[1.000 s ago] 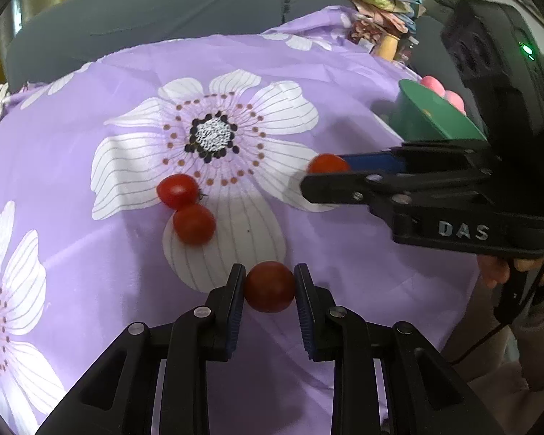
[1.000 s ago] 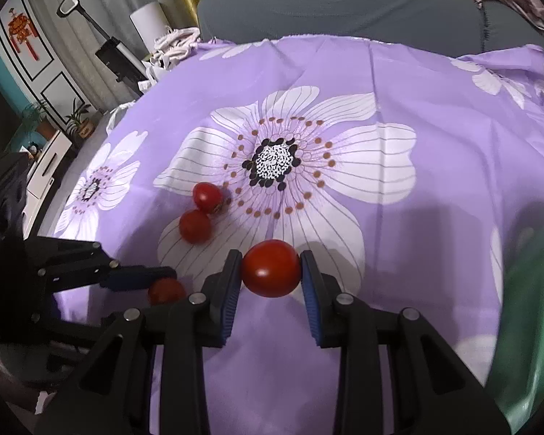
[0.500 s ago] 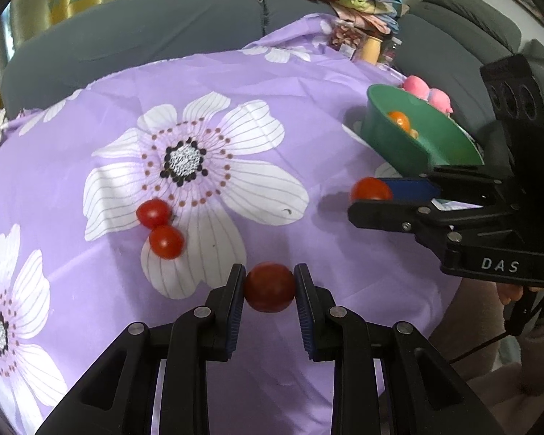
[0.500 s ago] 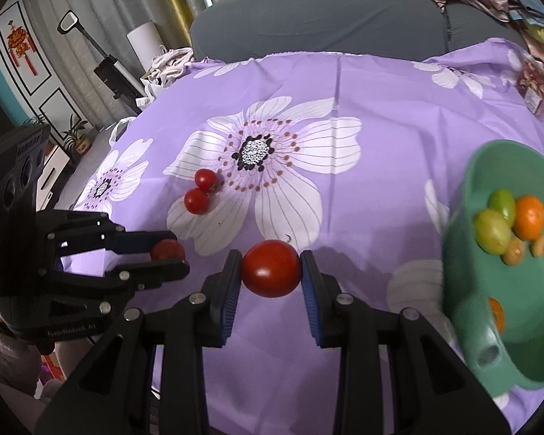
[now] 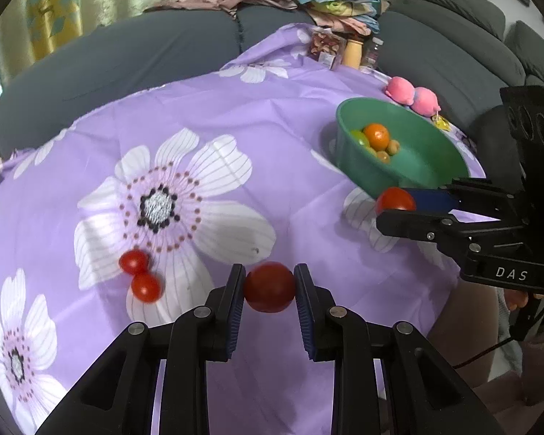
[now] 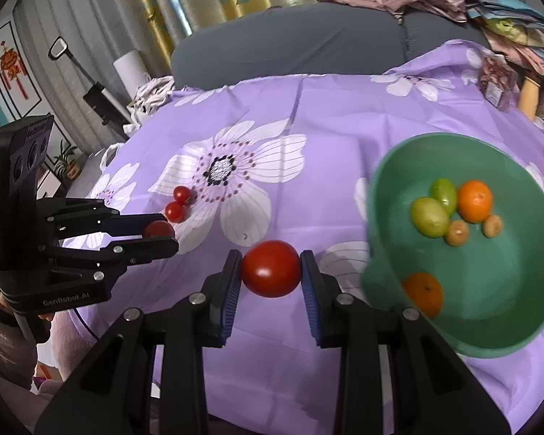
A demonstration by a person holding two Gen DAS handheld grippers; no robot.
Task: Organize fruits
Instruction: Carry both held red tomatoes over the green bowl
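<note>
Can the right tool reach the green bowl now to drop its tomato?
Probably yes: the right tool holds its tomato just beside the green bowl, nothing lies between.

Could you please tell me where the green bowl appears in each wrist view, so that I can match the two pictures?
Left wrist view: the green bowl sits upper right, just beyond the right gripper.
Right wrist view: it fills the right side, close to the camera.
Shared landmark: the two small tomatoes touching each other on the white flower print.
</note>
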